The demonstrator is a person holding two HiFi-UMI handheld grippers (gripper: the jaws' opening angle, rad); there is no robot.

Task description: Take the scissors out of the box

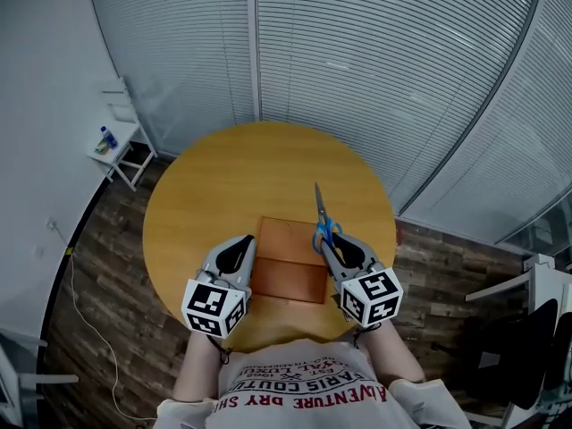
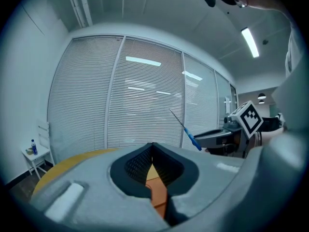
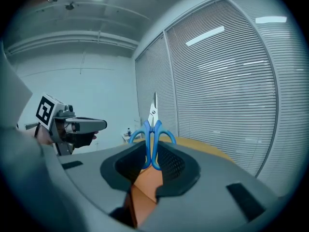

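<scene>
A flat brown box (image 1: 288, 266) lies on the round wooden table (image 1: 206, 195), between my two grippers. My right gripper (image 1: 332, 244) is shut on the blue handles of the scissors (image 1: 320, 214), just off the box's right edge, with the blades pointing away from me. In the right gripper view the scissors (image 3: 153, 129) stand upright between the pads of that gripper (image 3: 153, 151), above the box (image 3: 145, 182). My left gripper (image 1: 243, 247) rests at the box's left edge. Its tips (image 2: 152, 146) meet with nothing seen between them, and the box (image 2: 157, 190) shows below.
Glass walls with blinds curve round behind the table. A small white side table (image 1: 114, 146) with a blue bottle stands at the far left. A cable runs over the wood floor on the left, and dark furniture (image 1: 527, 329) stands at the right.
</scene>
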